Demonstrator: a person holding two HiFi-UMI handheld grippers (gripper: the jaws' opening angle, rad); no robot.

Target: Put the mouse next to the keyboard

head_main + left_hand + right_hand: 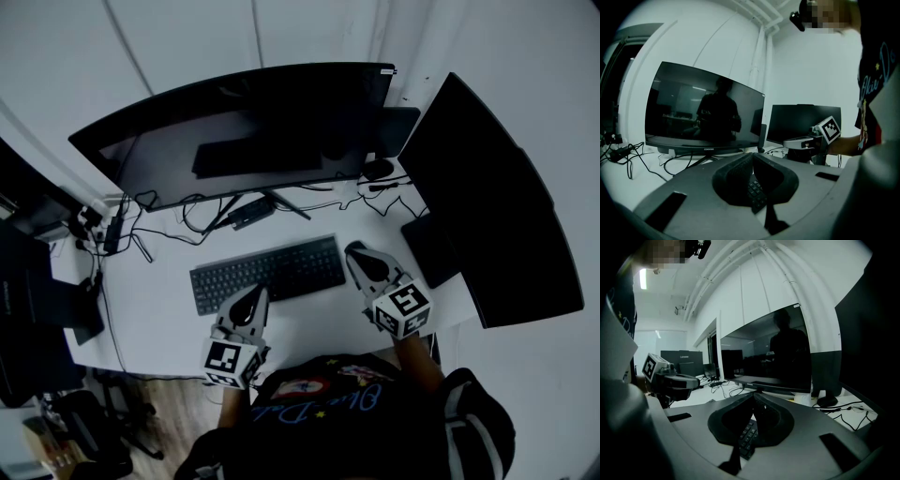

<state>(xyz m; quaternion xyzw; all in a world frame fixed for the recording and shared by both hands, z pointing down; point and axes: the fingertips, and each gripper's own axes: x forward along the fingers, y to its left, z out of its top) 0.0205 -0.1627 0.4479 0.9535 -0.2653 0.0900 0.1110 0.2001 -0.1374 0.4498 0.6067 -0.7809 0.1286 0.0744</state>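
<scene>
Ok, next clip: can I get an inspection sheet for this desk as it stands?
Surface: white desk.
Job's things: keyboard lies in front of the curved monitor; mouse not made out in any view.
Clutter: small black box under the curved monitor; dark flat slab at right.
Grippers: left gripper shut, empty, at the keyboard's near edge; right gripper shut, empty, by its right end.
Cables: loose loops behind the keyboard, more at the desk's left edge.
Surroundings: second monitor at right; white wall behind.
</scene>
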